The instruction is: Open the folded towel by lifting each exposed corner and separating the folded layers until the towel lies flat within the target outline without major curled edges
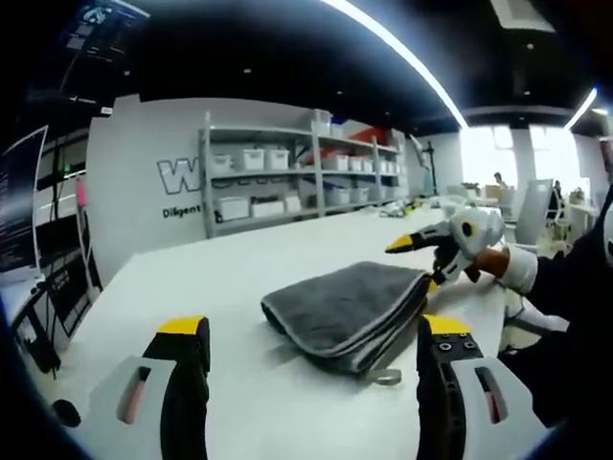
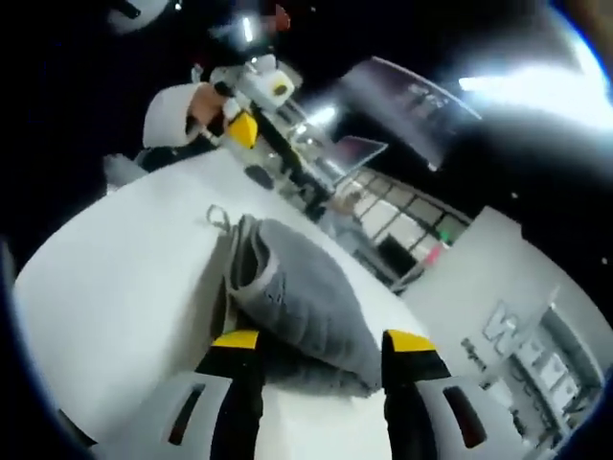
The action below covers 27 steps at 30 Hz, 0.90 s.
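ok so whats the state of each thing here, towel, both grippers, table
towel: still folded in layers, lying on the table, hanging loop at one edge
right gripper: open, jaws at the towel's edge, one on each side of a corner, not closed on it
left gripper: open, held back from the towel, holding nothing
table: white, carries the towel

The towel (image 1: 347,311) is grey and plush, folded into a thick stack of layers on the white bench (image 1: 192,278), lying at centre frame in the left gripper view. Its layered edges show along the lower right side, and a small hanging loop (image 1: 386,377) sticks out at the near corner.
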Tool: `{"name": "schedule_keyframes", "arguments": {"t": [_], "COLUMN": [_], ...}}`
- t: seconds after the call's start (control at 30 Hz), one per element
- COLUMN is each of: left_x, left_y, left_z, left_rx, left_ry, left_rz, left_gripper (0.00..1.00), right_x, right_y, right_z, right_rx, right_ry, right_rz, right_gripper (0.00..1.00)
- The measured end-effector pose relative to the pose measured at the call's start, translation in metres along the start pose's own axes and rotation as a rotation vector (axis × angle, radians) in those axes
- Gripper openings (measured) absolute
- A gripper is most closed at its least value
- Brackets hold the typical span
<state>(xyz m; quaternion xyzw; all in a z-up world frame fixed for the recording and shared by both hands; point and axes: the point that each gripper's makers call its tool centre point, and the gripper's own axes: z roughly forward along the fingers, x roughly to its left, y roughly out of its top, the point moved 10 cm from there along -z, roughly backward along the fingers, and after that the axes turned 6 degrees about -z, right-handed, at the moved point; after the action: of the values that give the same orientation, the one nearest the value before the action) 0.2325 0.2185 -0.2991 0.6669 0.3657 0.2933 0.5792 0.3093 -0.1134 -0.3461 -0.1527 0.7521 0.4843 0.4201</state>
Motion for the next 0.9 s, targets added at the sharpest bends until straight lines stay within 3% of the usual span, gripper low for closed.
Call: {"name": "schedule_keyframes", "arguments": {"t": [0.3,0.43,0.5,0.67,0.73,0.9], "left_x": [0.007,0.008,0.008,0.006,0.006,0.007], "left_y": [-0.001,-0.001,-0.001,-0.001,-0.001,-0.002], "left_z": [-0.002,-0.003,-0.004,-0.003,-0.003,-0.002], "left_rx": [0.0,-0.001,-0.002,0.0,0.002,-0.001], "left_ry": [0.013,0.017,0.02,0.017,0.017,0.019], "left_rz": [-0.011,-0.01,-0.01,-0.006,-0.006,-0.013], "left_gripper": [0.88,0.88,0.88,0.88,0.88,0.88], "right_x": [0.002,0.005,0.008,0.014,0.017,0.024], "right_y": [0.003,0.011,0.017,0.02,0.023,0.028], "right_z": [0.01,0.011,0.012,0.015,0.018,0.026], "right_rx": [0.001,0.016,0.017,0.023,0.048,0.036], "right_ry": [-0.01,-0.049,-0.082,-0.086,-0.104,-0.071], "right_rz": [-0.09,-0.202,-0.299,-0.42,-0.515,-0.567], "right_gripper": [0.48,0.47,0.46,0.41,0.4,0.3]}}
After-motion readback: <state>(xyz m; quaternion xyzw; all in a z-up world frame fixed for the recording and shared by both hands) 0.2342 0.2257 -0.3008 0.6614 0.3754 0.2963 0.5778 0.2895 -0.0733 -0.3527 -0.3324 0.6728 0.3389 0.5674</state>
